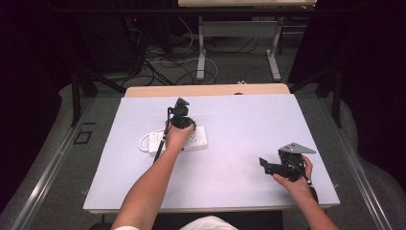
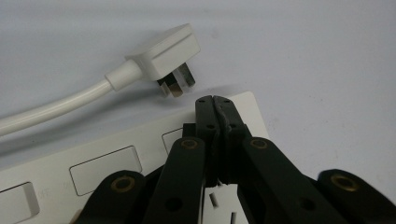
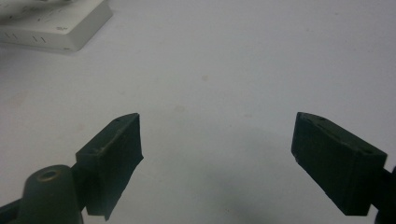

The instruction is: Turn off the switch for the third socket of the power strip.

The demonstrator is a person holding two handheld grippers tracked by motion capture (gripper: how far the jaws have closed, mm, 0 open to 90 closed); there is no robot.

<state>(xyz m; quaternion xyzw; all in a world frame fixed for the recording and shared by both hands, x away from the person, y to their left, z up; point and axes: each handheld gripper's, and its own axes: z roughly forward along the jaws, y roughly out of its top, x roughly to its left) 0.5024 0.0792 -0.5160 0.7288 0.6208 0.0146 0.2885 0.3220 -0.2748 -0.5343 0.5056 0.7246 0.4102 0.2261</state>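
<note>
A: Above the table (image 1: 239,143), the person's left hand (image 1: 176,139) sets the left gripper (image 1: 181,112) down over a white power strip (image 1: 198,139) that lies left of centre on the pale sheet.

B: And the jaws there?

A: Pressed together, tip against tip, with nothing between them. In the left gripper view the closed tips (image 2: 215,103) sit over the strip's end, above its top face (image 2: 105,170). The strip's own white plug (image 2: 163,53) lies on the sheet just beyond that end, prongs turned toward the strip, apart from it, on a thick white cable (image 2: 56,107).

B: The other hand?

A: The right hand (image 1: 299,179) holds the right gripper (image 1: 268,165) near the table's right front, well apart from the strip, a grey three-cornered plate (image 1: 297,148) on top. Seen from the right gripper view, its jaws stand spread wide over bare sheet (image 3: 219,93), holding nothing, one pad (image 3: 116,154) at each side, with a corner of the strip (image 3: 70,28) at upper left.
</note>
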